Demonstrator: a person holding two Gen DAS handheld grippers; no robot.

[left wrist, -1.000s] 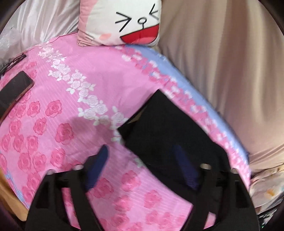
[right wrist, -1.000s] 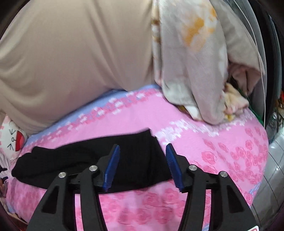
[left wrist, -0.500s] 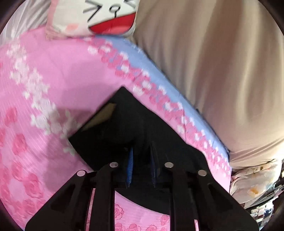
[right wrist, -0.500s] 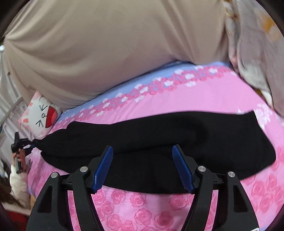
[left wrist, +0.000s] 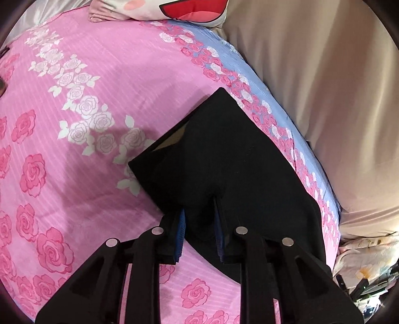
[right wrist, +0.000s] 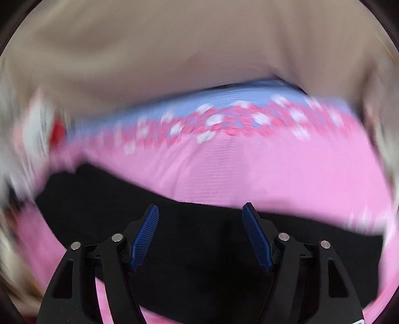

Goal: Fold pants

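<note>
Black pants (left wrist: pixel 224 162) lie on a pink rose-print bed sheet (left wrist: pixel 74 124), the waistband end pointing up-left with a tan inner label showing. My left gripper (left wrist: pixel 199 219) is shut on a bunch of the pants' near edge, black cloth pinched between its blue pads. In the blurred right wrist view the pants (right wrist: pixel 199 249) stretch across the sheet (right wrist: pixel 274 169) as a long black band. My right gripper (right wrist: pixel 200 211) is open, its blue pads (right wrist: pixel 146 231) spread wide just over the middle of the pants, holding nothing.
A cartoon-face pillow (left wrist: pixel 174 10) lies at the head of the bed. A beige curtain or cover (left wrist: pixel 324 87) hangs along the far side past the sheet's blue border (left wrist: pixel 249 82). Floral bedding (left wrist: pixel 361 261) is piled at the right.
My left gripper went from open to shut on the pants' edge and has lifted back slightly. My right gripper has swept left along the pants and closer to them, still open.
</note>
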